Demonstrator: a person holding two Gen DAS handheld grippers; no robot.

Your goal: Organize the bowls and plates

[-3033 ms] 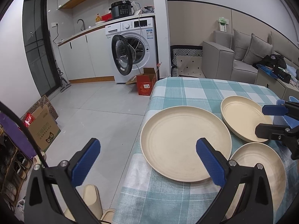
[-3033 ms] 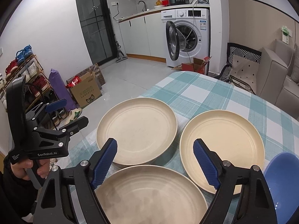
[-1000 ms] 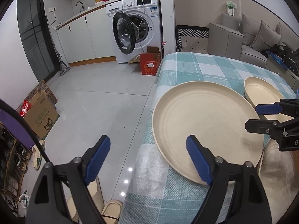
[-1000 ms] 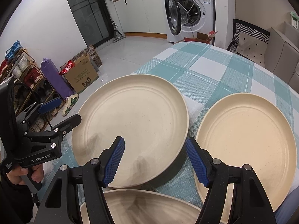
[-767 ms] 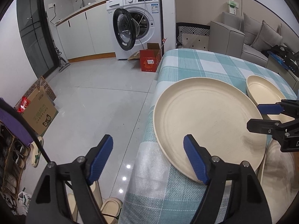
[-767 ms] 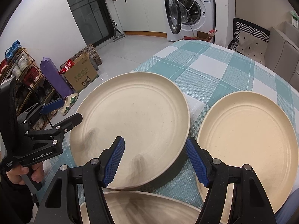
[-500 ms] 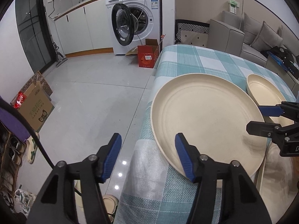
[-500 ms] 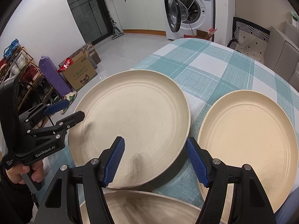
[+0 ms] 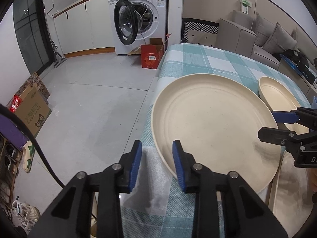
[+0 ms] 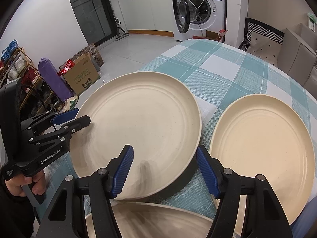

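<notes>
Left wrist view: the left tongs (image 9: 156, 159) are narrow and closing across the near rim of the large plate (image 9: 214, 127), which overhangs the edge of the checked surface (image 9: 208, 63). A smaller plate (image 9: 277, 95) lies beyond it.

Right wrist view: the right tongs (image 10: 164, 170) stand wide, closing slowly, astride the large plate's (image 10: 138, 127) rim without gripping. A second plate (image 10: 261, 148) lies to its right, a third (image 10: 158, 218) below.

black fingers (image 9: 130, 162), ribbed blue pads (image 10: 121, 173)
</notes>
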